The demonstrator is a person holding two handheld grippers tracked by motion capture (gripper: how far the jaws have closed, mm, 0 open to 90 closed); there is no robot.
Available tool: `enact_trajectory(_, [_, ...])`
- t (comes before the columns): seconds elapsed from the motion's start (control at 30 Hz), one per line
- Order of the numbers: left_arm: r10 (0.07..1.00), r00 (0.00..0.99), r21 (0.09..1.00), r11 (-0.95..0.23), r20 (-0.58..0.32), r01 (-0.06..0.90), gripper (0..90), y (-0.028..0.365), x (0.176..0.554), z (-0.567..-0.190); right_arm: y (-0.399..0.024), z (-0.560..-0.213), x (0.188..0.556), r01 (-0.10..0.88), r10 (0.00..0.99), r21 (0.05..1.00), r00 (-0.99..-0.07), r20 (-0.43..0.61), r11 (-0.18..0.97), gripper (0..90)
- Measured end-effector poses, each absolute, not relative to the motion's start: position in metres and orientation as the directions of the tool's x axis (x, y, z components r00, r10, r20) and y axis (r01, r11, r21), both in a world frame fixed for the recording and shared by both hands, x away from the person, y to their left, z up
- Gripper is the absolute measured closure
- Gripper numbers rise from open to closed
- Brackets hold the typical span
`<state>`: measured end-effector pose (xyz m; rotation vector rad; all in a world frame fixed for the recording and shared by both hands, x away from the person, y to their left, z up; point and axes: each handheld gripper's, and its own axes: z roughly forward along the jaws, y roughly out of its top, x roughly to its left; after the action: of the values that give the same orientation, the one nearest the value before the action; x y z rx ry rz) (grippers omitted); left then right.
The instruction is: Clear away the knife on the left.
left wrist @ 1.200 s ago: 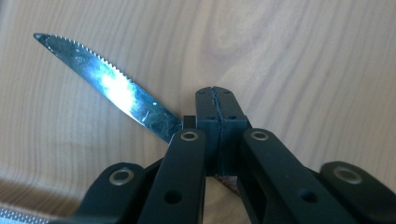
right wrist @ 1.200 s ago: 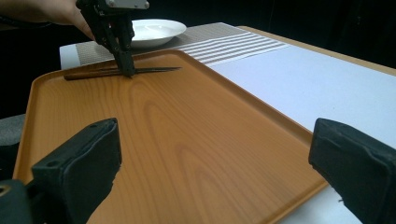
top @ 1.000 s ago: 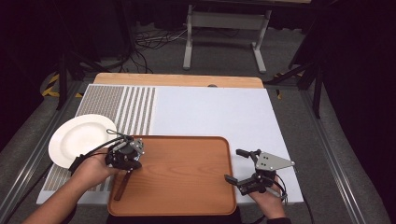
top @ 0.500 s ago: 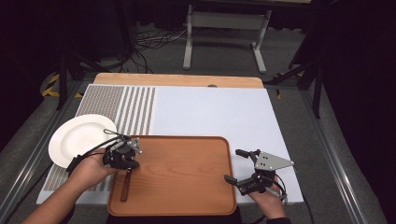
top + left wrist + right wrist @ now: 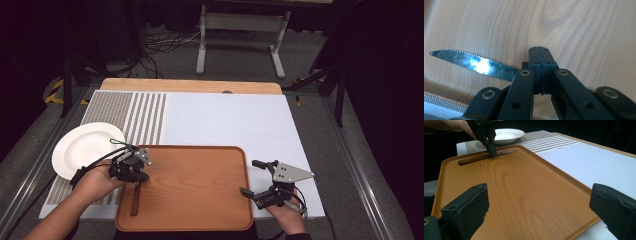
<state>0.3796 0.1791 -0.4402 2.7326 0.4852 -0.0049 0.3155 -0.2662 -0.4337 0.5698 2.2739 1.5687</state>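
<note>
High view: we are looking forward and down over the whole table [image 5: 240,120]. Left gripper view is sitting very close above the tray [image 5: 579,27]; right gripper view is looking low across that same tray [image 5: 519,195].

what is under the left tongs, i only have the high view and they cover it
Observer: A steak knife. The left gripper view shows its serrated blade sticking out to one side of the left tongs.
Operator: are they closed on it or just hovering
Observer: Closed. The two jaws meet at the tips, near where blade joins handle, on the wooden tray.
Operator: and the right one, ready to grab something
Observer: The right tongs are wide open in their own view, holding nothing, over the tray's near edge.
</note>
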Motion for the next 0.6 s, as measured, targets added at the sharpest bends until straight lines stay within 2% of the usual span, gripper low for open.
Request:
enact_trajectory(0.07, [0.337, 0.940, 0.362, -0.870, -0.061, 0.335, 83.3, 0.179, 0.376, -0.436, -0.266, -0.433, 0.315, 0.143, 0.495, 0.938, -0.868, -0.035, 0.316, 3.2])
enact_trajectory(0.13, [0.333, 0.941, 0.371, -0.868, -0.058, 0.330, 81.9, 0.180, 0.374, -0.432, -0.266, -0.433, 0.315, 0.144, 0.496, 0.938, -0.868, -0.034, 0.316, 3.2])
enact_trajectory(0.23, [0.337, 0.940, 0.405, -0.852, -0.057, 0.330, 70.0, 0.181, 0.371, -0.423, -0.265, -0.432, 0.316, 0.140, 0.497, 0.938, -0.867, -0.038, 0.316, 3.2])
enact_trajectory(0.27, [0.339, 0.939, 0.418, -0.847, -0.053, 0.329, 70.0, 0.182, 0.370, -0.421, -0.265, -0.432, 0.316, 0.140, 0.497, 0.938, -0.867, -0.038, 0.316, 3.2])
enact_trajectory(0.37, [0.357, 0.933, 0.469, -0.817, -0.048, 0.336, 53.7, 0.185, 0.365, -0.411, -0.264, -0.432, 0.317, 0.136, 0.495, 0.940, -0.868, -0.039, 0.313, 3.1])
enact_trajectory(0.4, [0.362, 0.931, 0.499, -0.798, -0.051, 0.337, 44.2, 0.187, 0.364, -0.408, -0.264, -0.431, 0.317, 0.137, 0.496, 0.940, -0.868, -0.038, 0.312, 3.1])
enact_trajectory(0.5, [0.365, 0.930, 0.539, -0.774, -0.048, 0.332, 35.0, 0.191, 0.361, -0.403, -0.264, -0.431, 0.317, 0.135, 0.495, 0.941, -0.868, -0.039, 0.310, 3.1])
enact_trajectory(0.53, [0.371, 0.928, 0.563, -0.759, -0.040, 0.327, 35.0, 0.193, 0.359, -0.401, -0.264, -0.431, 0.317, 0.134, 0.496, 0.942, -0.867, -0.040, 0.309, 3.1])
enact_trajectory(0.6, [0.381, 0.924, 0.598, -0.736, -0.023, 0.318, 27.2, 0.196, 0.355, -0.398, -0.264, -0.430, 0.318, 0.132, 0.497, 0.943, -0.867, -0.041, 0.307, 3.0])
